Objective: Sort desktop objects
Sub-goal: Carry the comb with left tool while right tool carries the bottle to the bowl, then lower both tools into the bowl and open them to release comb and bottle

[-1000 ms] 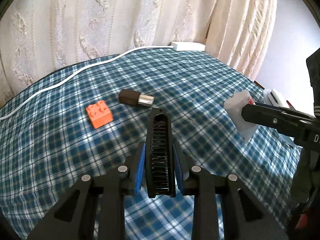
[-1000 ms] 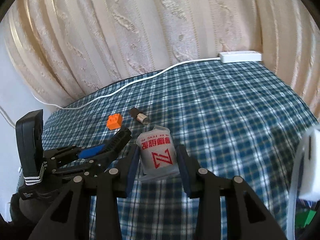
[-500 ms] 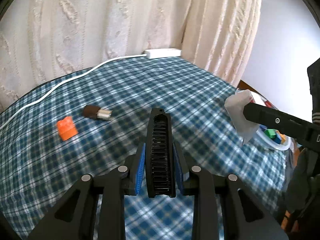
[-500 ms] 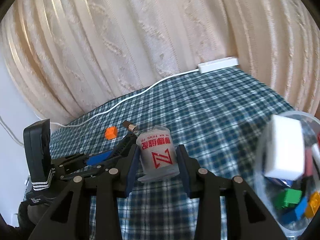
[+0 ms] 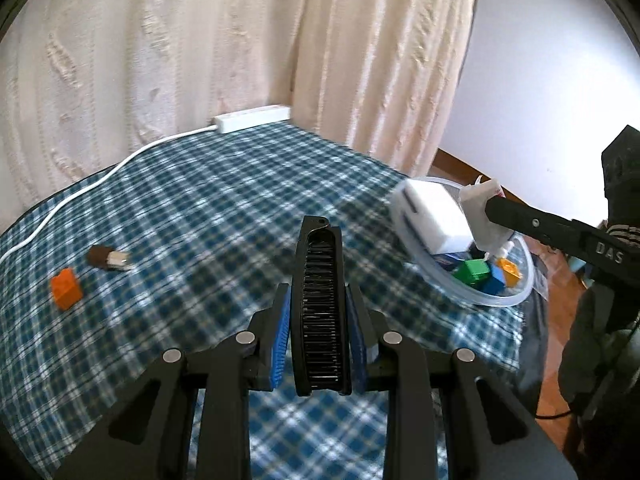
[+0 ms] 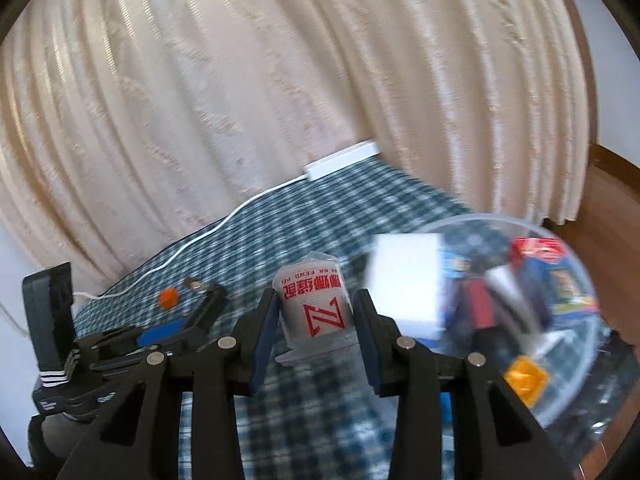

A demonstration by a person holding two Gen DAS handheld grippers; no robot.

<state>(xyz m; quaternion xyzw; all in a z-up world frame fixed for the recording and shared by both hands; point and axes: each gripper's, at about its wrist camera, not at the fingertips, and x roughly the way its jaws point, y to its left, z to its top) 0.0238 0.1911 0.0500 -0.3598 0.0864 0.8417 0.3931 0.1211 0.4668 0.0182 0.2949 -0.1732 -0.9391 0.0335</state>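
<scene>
My left gripper (image 5: 318, 300) is shut on a black comb (image 5: 319, 300) and holds it above the blue checked tablecloth (image 5: 224, 208). My right gripper (image 6: 314, 312) is shut on a white pouch with red print (image 6: 314, 302); in the left wrist view the pouch (image 5: 482, 216) hangs over the clear plastic bowl (image 5: 496, 300). The bowl (image 6: 568, 396) holds a white block (image 6: 408, 280), coloured bricks and packets. An orange brick (image 5: 66, 290) and a brown and silver tube (image 5: 108, 258) lie on the cloth at the left.
A white power strip (image 5: 252, 118) and its cable (image 5: 80, 188) lie along the table's far edge by the cream curtain (image 5: 200, 40). The bowl sits at the table's right edge, with wooden floor (image 6: 608, 208) beyond.
Both grippers swung right with their loads. The bowl came into view, and the pouch is now over it. The orange brick and tube slid to the left of view.
</scene>
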